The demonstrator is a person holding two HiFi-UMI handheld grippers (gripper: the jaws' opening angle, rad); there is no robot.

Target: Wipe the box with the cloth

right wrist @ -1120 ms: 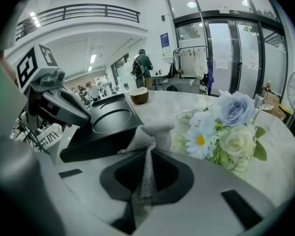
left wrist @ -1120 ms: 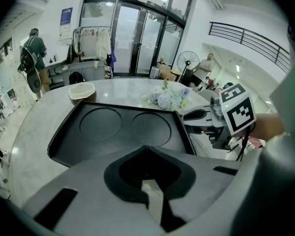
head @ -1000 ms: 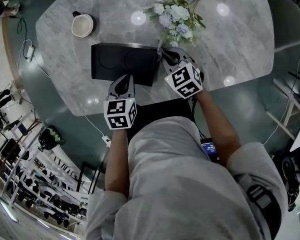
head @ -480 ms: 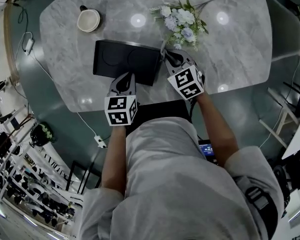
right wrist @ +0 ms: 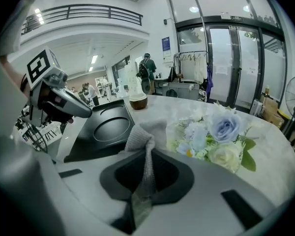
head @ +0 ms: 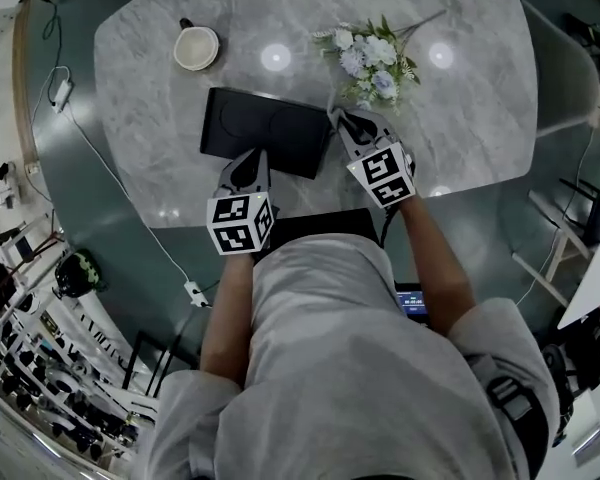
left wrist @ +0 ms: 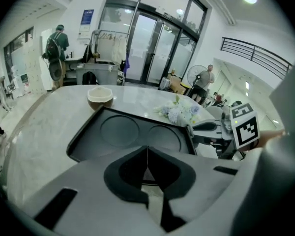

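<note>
Left gripper (head: pixel 250 164) has slid a bit leftward along the box's near edge since a second ago; right gripper (head: pixel 339 119) has stayed at the box's right end. Nearest is a person in a grey top, one gripper in each hand, both angled down over the grey marble table (head: pixel 160 138). The left gripper's jaws are pressed together with nothing between them, tips over the near edge of the box (head: pixel 270 128). The right gripper's jaws are nearly closed, pinching the cloth (right wrist: pixel 143 140), a pale grey waffle-weave rag that bunches out past the tips at the box's right edge; can't tell if it touches the box. The box is flat, black and rectangular, lying on the table just ahead of both grippers, with two round recesses in its top, both showing bare black surface. Just past the right gripper lies a bunch of white and pale blue flowers (head: pixel 373 56). Farther left, well apart from the box, stands a cream cup (head: pixel 196 47); contents can't be told.
</note>
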